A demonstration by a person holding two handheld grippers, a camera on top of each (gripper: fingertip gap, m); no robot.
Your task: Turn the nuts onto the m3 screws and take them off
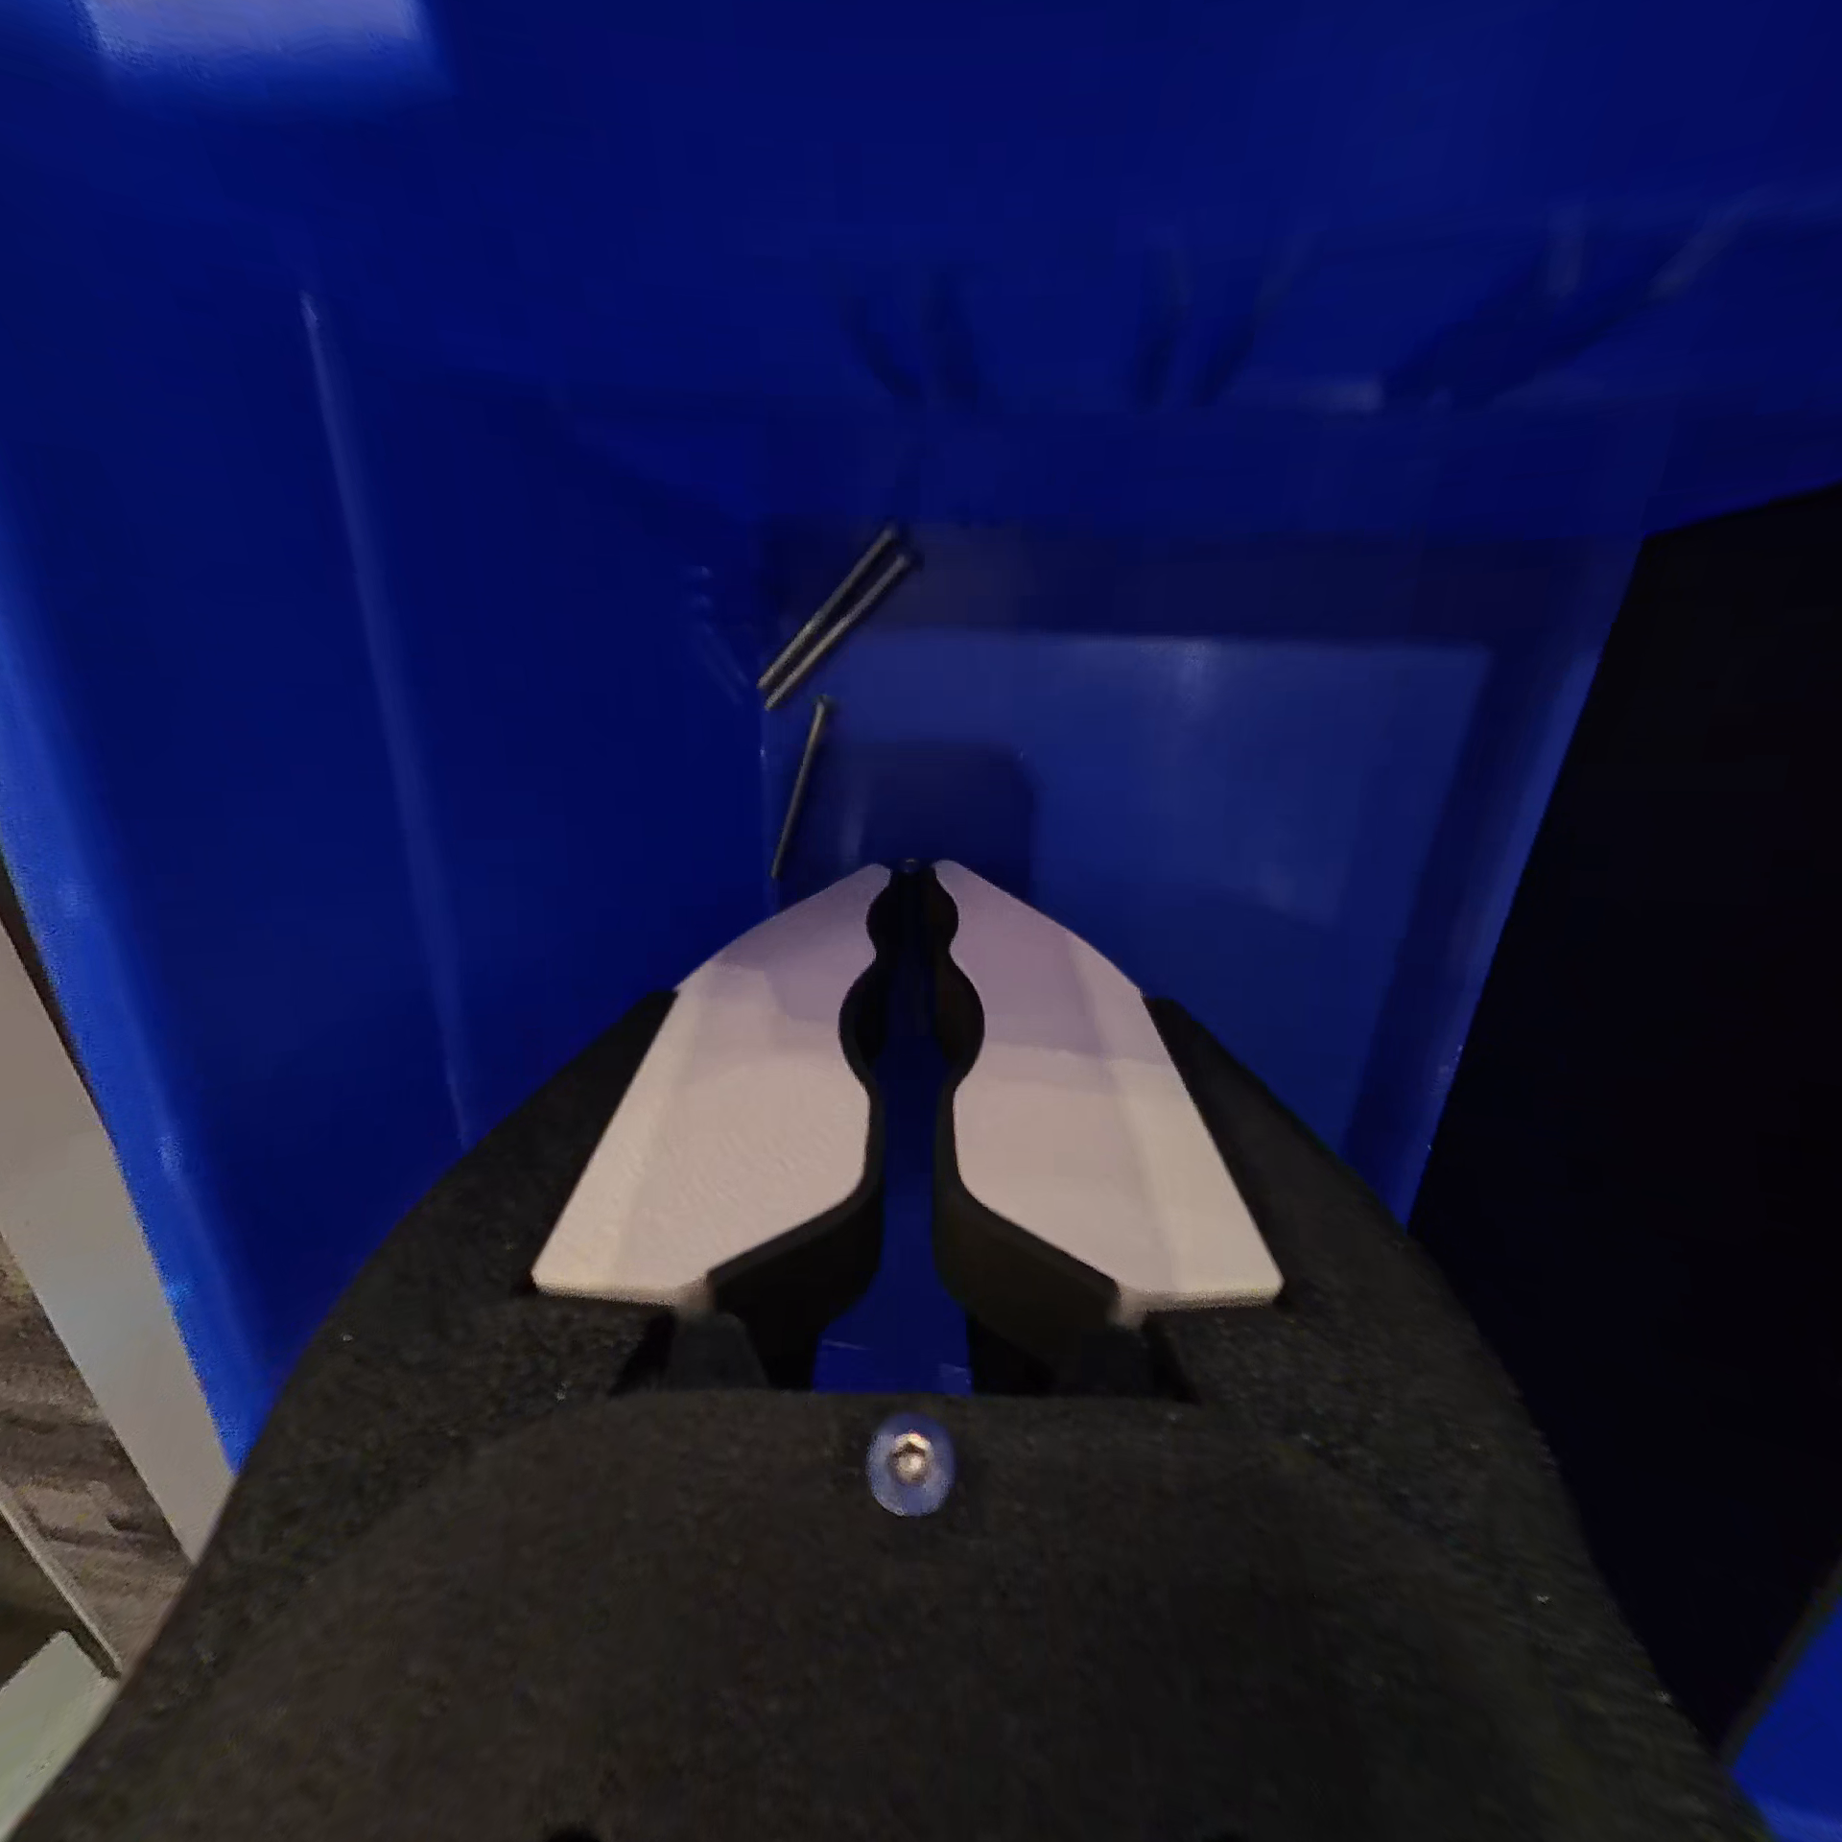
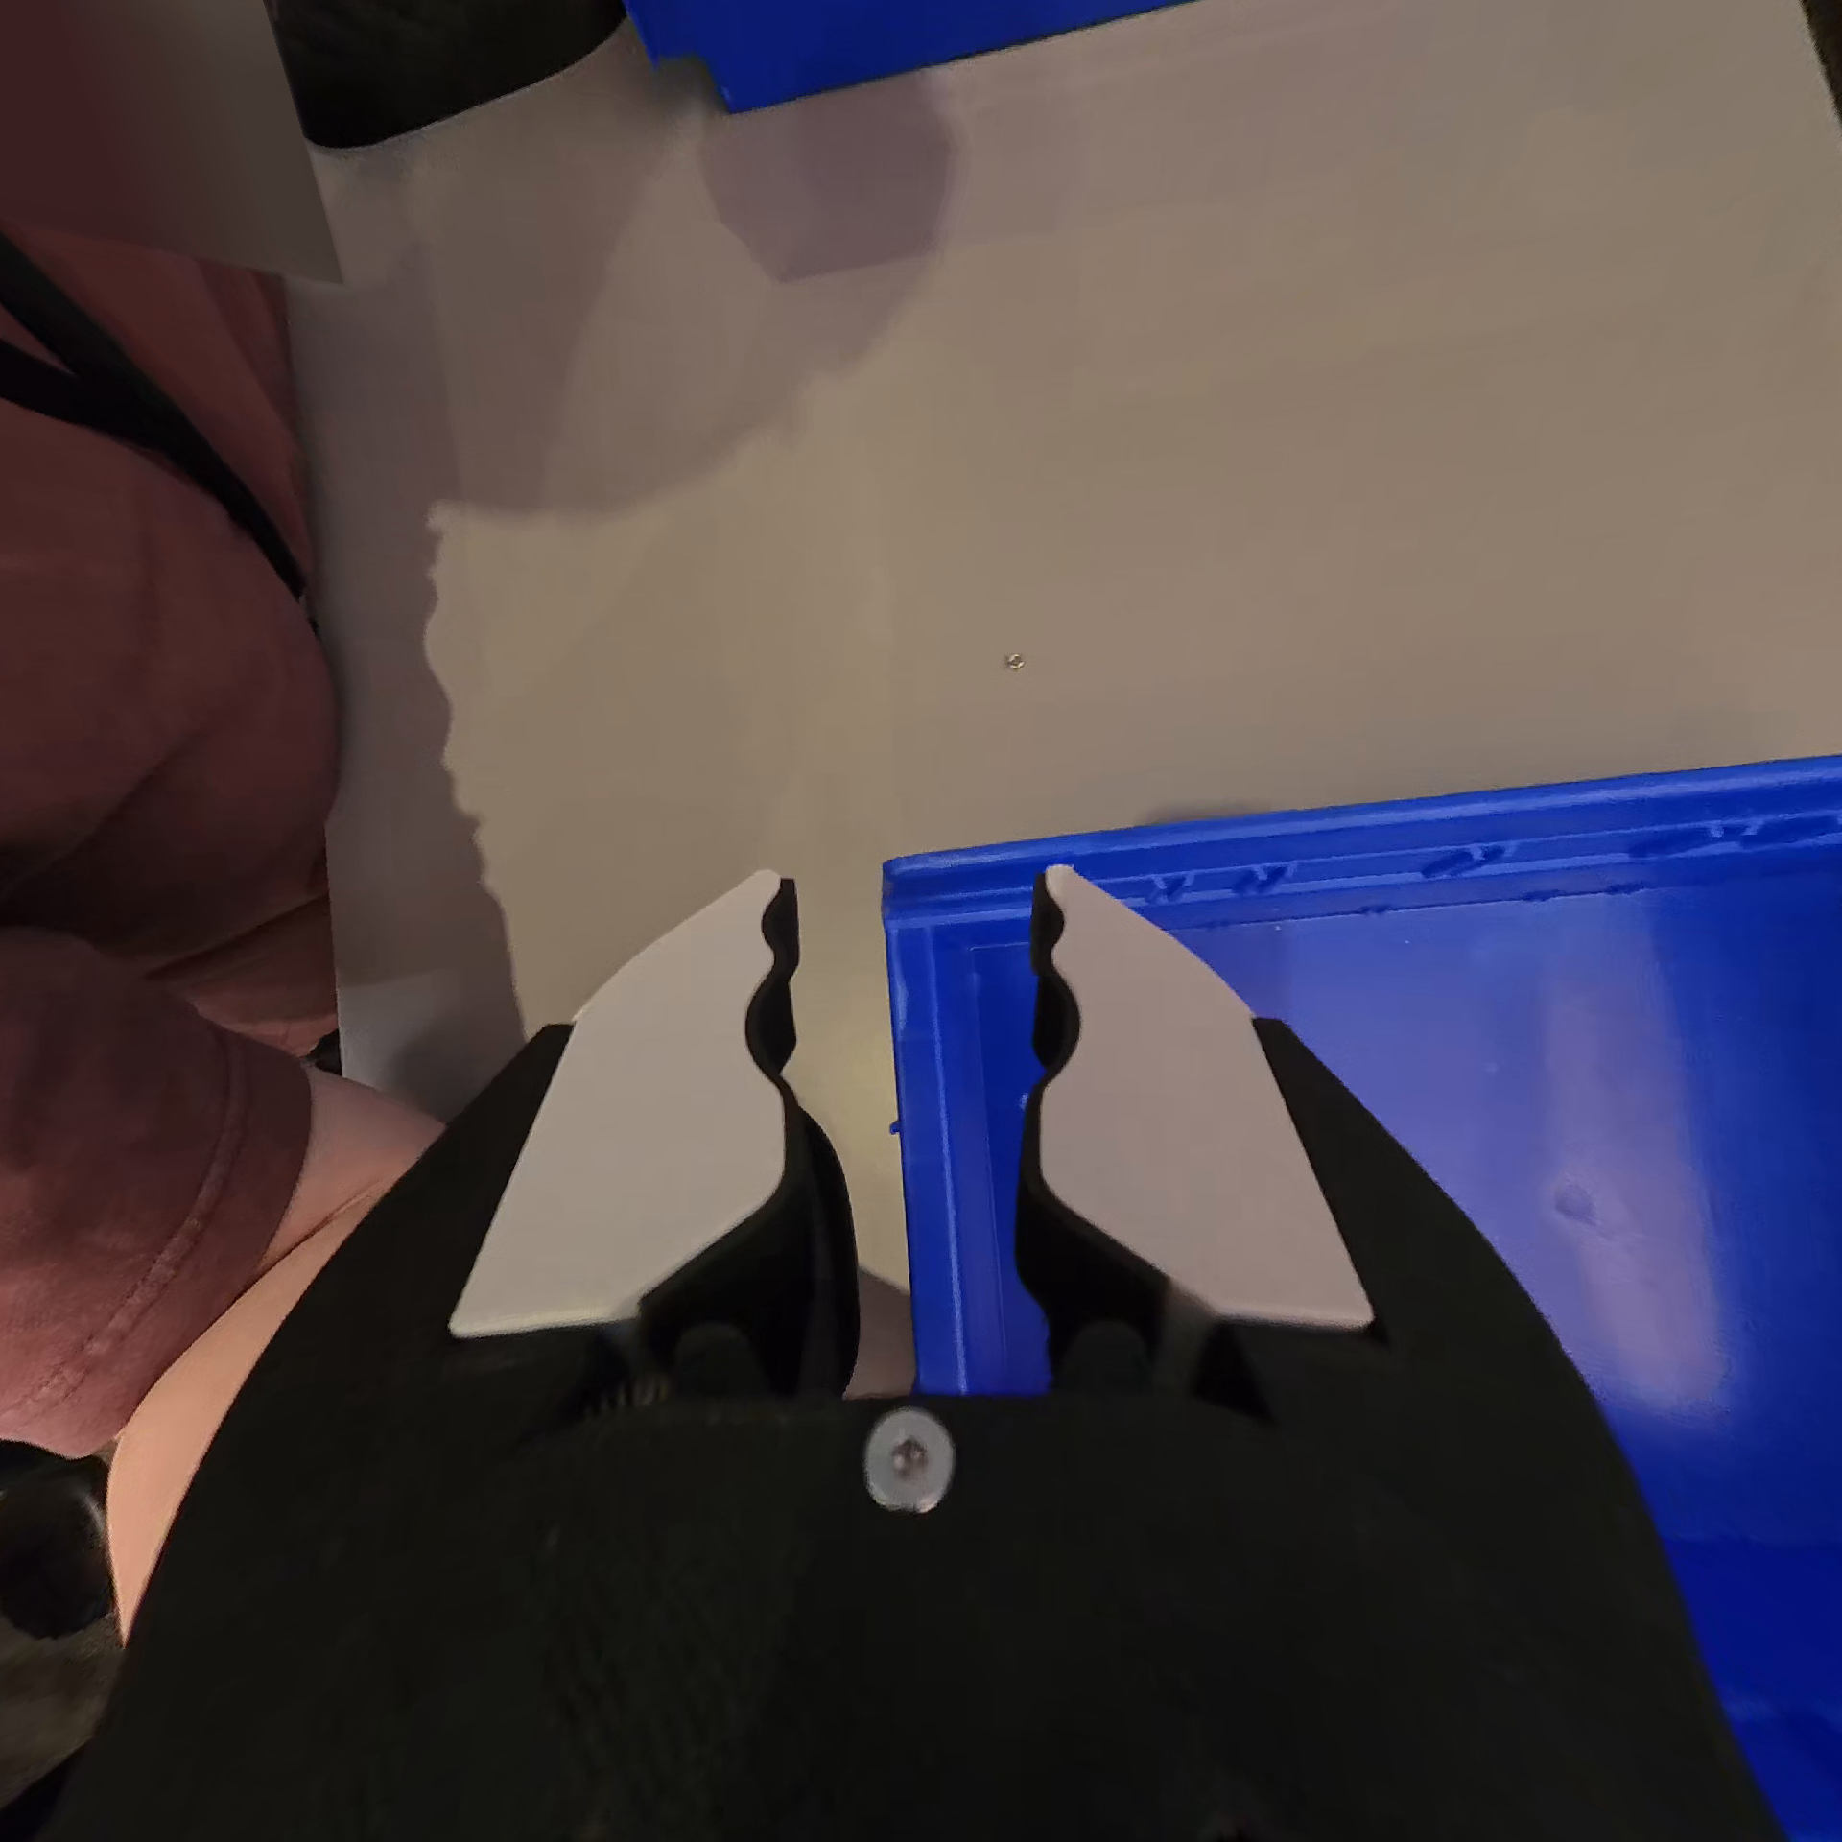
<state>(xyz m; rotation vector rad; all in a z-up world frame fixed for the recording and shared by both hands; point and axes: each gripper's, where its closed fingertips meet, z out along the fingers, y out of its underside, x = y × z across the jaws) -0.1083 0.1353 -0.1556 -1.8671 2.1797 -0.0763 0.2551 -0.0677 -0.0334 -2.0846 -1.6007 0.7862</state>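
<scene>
In the left wrist view my left gripper (image 1: 910, 869) reaches into a blue bin (image 1: 399, 698). Its fingertips are shut on a thin black screw (image 1: 910, 902) that runs back between the fingers. Three more long black screws lie on the bin floor by the left wall: a pair (image 1: 837, 618) and a single one (image 1: 797, 787). In the right wrist view my right gripper (image 2: 912, 882) is open and empty, hovering over the corner of a second blue bin (image 2: 1495, 1096). A small metal nut (image 2: 1014, 661) lies on the grey table (image 2: 1196, 449) beyond the fingertips.
Another blue bin (image 2: 897, 50) stands at the table's far edge. A person in a maroon shirt (image 2: 150, 748) is at the left of the right wrist view. A dark gap (image 1: 1694, 997) lies to the right of the left gripper's bin.
</scene>
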